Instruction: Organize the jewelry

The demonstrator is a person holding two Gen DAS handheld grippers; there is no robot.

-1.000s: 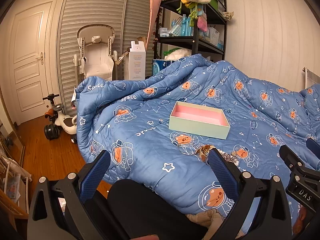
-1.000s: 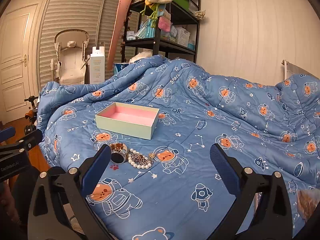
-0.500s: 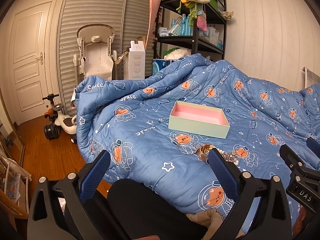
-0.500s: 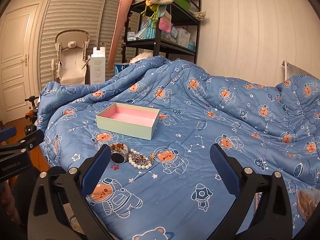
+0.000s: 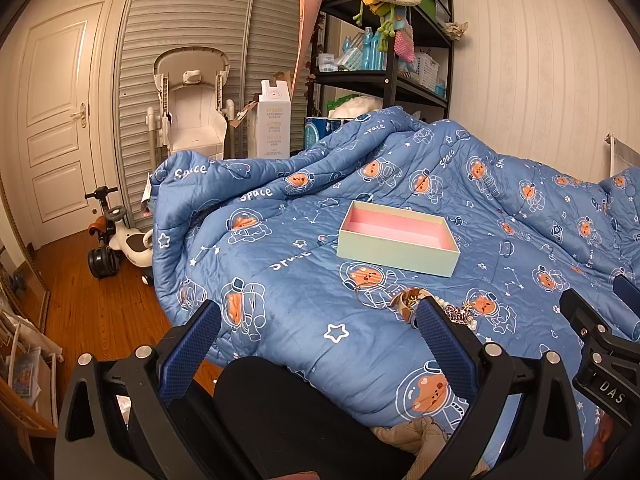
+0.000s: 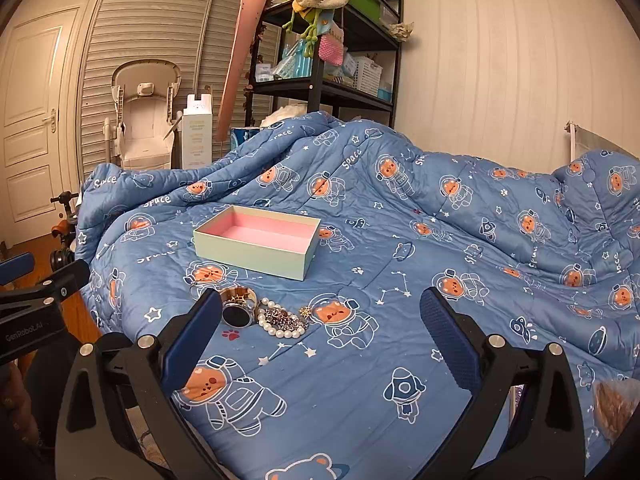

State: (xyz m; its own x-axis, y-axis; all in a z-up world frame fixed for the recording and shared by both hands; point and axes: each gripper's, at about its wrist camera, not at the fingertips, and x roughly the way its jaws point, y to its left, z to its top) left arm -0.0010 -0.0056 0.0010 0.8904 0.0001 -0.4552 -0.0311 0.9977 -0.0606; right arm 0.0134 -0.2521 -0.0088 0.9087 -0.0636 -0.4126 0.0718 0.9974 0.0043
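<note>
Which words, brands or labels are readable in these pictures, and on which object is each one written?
"Space": printed repeatedly on the blue quilt.
"DAS": on the right hand-held gripper, at the left camera's edge.
"GenRobot.AI": on the left hand-held gripper, at the right camera's edge.
Tall white carton: printed lines too small to read.
Shelf items: labels too blurred.

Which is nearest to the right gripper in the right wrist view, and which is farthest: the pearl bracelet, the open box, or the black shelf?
Measured from the right gripper:
1. Pearl bracelet: on the quilt, just ahead, toward the left finger.
2. Open box: farther back on the quilt, left of centre, pink inside.
3. Black shelf: beyond the bed, by the wall.
</note>
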